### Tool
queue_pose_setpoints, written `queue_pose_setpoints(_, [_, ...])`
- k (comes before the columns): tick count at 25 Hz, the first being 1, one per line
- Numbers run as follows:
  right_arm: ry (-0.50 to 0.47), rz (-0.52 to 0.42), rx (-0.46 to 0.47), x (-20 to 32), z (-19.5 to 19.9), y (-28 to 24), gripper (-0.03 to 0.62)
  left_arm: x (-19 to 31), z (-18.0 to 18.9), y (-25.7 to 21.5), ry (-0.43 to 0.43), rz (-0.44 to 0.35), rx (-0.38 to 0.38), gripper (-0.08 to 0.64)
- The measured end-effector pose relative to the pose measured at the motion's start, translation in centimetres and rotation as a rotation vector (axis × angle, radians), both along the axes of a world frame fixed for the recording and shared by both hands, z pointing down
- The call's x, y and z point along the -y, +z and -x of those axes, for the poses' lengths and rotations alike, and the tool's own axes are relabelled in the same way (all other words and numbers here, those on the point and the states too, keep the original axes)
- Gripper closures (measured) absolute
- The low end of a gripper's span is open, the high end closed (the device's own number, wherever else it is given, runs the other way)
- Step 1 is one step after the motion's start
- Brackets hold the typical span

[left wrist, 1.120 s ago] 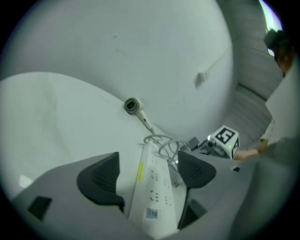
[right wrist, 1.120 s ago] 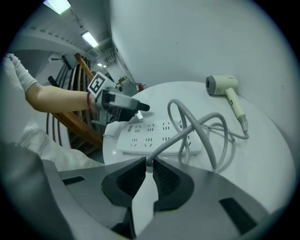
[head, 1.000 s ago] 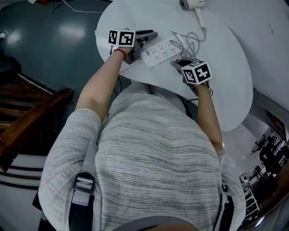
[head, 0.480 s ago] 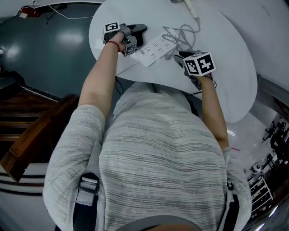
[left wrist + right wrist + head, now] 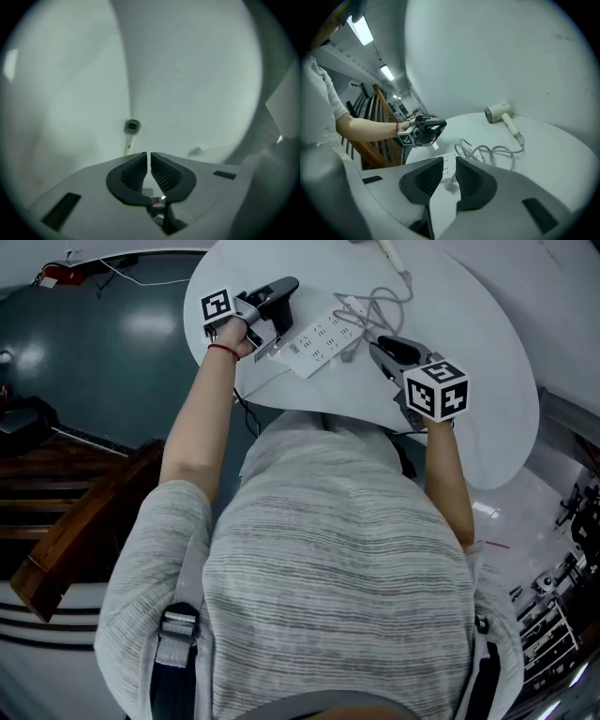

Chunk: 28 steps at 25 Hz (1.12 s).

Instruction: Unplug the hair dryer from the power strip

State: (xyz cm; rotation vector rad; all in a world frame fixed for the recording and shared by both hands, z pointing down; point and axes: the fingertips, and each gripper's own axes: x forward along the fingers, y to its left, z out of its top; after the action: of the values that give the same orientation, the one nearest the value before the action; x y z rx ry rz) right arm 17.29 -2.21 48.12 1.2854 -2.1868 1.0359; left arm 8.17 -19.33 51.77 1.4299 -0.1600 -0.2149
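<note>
White power strip (image 5: 317, 336) — left tongs (image 5: 149, 156) closed, right tongs (image 5: 449, 162) parted.

Dim cool light, fisheye-warped edges

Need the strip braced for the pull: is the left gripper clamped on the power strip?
No, the left gripper's jaws are nearly together with nothing between them, and the power strip lies beside it.
</note>
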Motion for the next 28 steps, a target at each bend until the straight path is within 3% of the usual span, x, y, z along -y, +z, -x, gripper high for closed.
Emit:
queue_pose_setpoints(2, [0.003, -0.071, 0.014, 0.4, 0.5, -1.0, 0.504, -0.5, -0.5, -5.4, -0.011, -0.237, -0.095, 0.540])
queue_pose_setpoints(4, [0.007, -0.127, 0.022, 0.7, 1.1, -1.7, 0.511, -1.9, -0.2, -9.1, -0.027, -0.430, -0.140, 0.540])
queue_pose_setpoints(8, [0.017, -0.230, 0.038, 1.1, 2.0, -3.1, 0.526, -5.6, 0.2, -12.4, -0.019, -0.831, -0.068, 0.540])
queue_pose_setpoints(11, [0.015, -0.293, 0.036, 1.3, 2.0, -4.1, 0.538, -8.5, -0.2, -13.7, -0.004, -1.031, -0.011, 0.540])
queue_pose_setpoints(18, [-0.010, -0.343, 0.011, 0.8, 3.2, -4.7, 0.561, -12.7, 1.2, -12.9, 0.088, -1.207, 0.172, 0.540])
queue_pose_setpoints(28, [-0.031, -0.331, 0.007, 0.2, 3.9, -4.3, 0.566, -13.6, 3.6, -12.4, 0.104, -1.233, 0.261, 0.540])
